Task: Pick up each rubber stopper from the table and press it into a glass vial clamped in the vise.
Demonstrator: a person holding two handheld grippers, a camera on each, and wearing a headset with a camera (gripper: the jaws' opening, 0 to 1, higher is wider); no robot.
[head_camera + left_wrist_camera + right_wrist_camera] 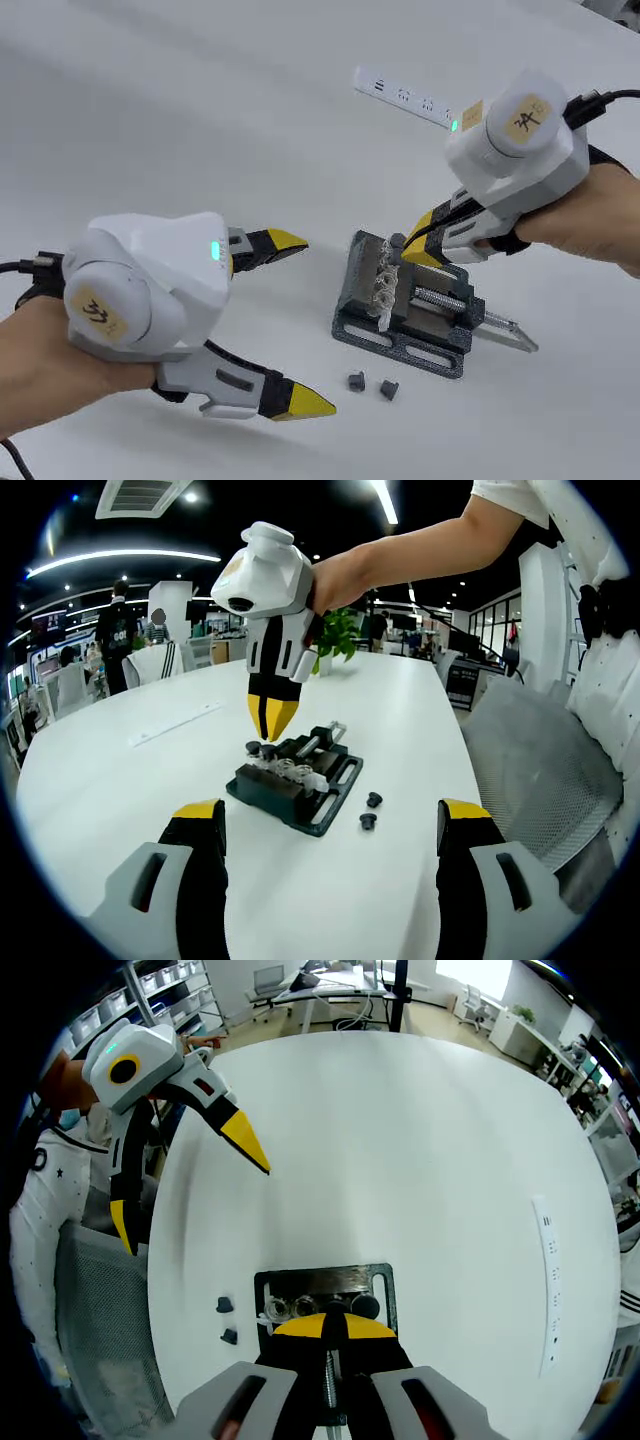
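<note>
Nearest, the left gripper (305,322) is held low over the white table (180,120), its jaws spread wide. To its right, two loose rubber stoppers (356,380) lie just in front of the vise (400,340), where glass vials (383,290) are clamped. A seated stopper (397,241) is seen at the row's far end, and the right gripper (415,252) is poised just beside it, jaws drawn together. A power strip (410,97) lies beyond.
</note>
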